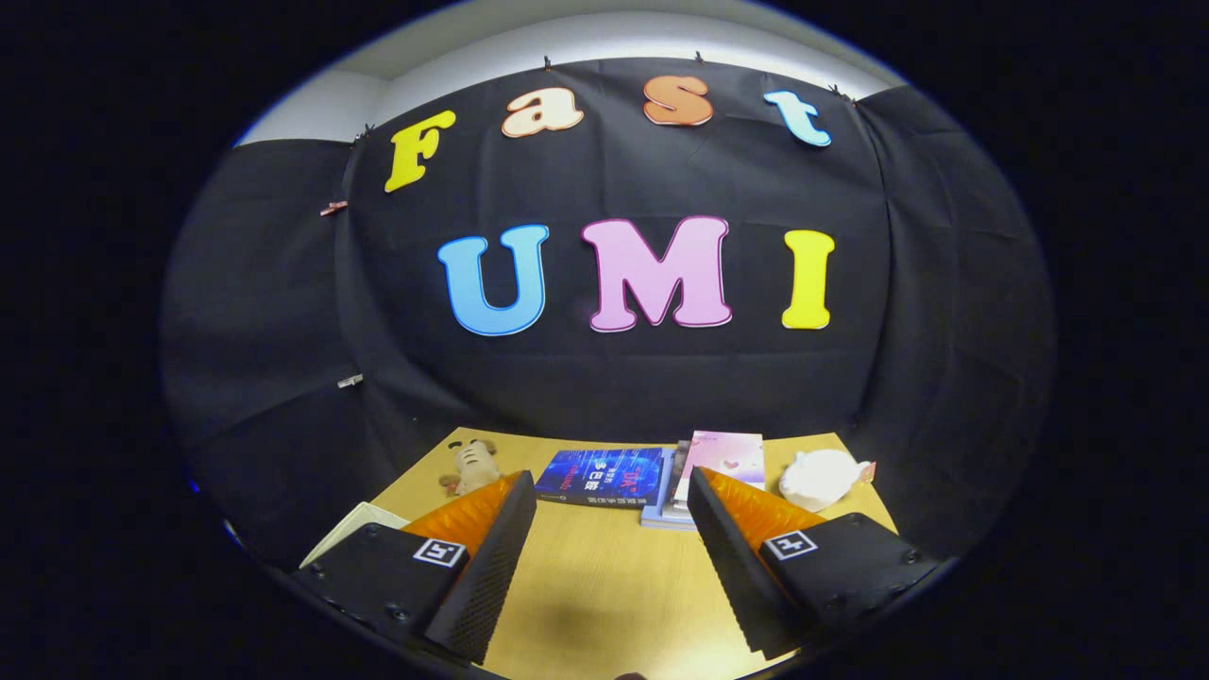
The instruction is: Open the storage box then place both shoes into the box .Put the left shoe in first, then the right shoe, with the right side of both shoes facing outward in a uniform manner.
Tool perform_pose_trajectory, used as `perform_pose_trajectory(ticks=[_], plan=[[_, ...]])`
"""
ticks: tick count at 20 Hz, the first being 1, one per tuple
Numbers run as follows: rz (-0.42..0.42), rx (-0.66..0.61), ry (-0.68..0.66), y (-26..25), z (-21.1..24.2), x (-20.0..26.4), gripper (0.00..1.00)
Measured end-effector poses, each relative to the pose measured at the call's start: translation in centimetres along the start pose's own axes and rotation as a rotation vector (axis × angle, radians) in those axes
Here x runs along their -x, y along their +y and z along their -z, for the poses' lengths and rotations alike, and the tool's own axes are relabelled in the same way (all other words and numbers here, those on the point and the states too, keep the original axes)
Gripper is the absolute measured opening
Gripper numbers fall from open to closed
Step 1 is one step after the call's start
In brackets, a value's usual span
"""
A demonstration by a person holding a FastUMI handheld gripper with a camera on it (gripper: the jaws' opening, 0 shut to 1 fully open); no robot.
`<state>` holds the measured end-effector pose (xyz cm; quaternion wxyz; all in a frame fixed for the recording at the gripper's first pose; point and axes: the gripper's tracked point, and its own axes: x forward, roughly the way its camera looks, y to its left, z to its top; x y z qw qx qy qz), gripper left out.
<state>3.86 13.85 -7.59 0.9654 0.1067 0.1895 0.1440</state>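
- The gripper (612,491) is hovering over the light wooden tabletop (604,586), its two fingers standing wide apart with nothing held between them; bare wood is showing in the gap.
- A pale flat sheet or board (348,531) is lying at the table's edge, just outside the left finger, partly hidden by it; what it is cannot be told.
- Just ahead of the fingers, between their tips, a dark blue glossy book (601,475) is lying flat on the table.
- Touching that book's right side, a pink-and-white book (722,455) is sitting on top of a thin pale blue-grey book (661,515), whose edge is peeking out beneath; the right fingertip is covering part of this stack.
- Beyond the left fingertip, a small beige plush toy with dark ears (472,466) is resting near the table's far left corner, well apart from the books.
- Beyond the right finger, a white rounded soft toy or bundle (820,477) is lying near the far right corner, just beside the pink-and-white book.
- Behind the table, the black cloth wall (283,283) is hanging as the booth's backdrop, with a white wall and ceiling (604,33) showing above its top edge.
- The storage box and the shoes: their place cannot be told from this angle.
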Motion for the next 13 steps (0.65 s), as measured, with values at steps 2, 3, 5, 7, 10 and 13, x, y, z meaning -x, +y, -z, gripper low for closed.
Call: perform_pose_trajectory(ticks=[2, 3, 5, 7, 10, 13], plan=[[0.007, 0.006, -0.015, -1.7, -0.3, 1.2, 0.98], [0.011, 0.01, -0.027, -2.4, -0.5, 1.8, 0.98], [0.018, 0.023, -0.052, -3.7, -0.8, 2.9, 0.98], [0.021, 0.034, -0.068, -4.5, -0.9, 4.0, 0.98], [0.019, 0.043, -0.087, -5.2, -1.1, 5.2, 0.98], [0.037, 0.057, -0.095, -6.7, -1.4, 5.8, 0.98]])
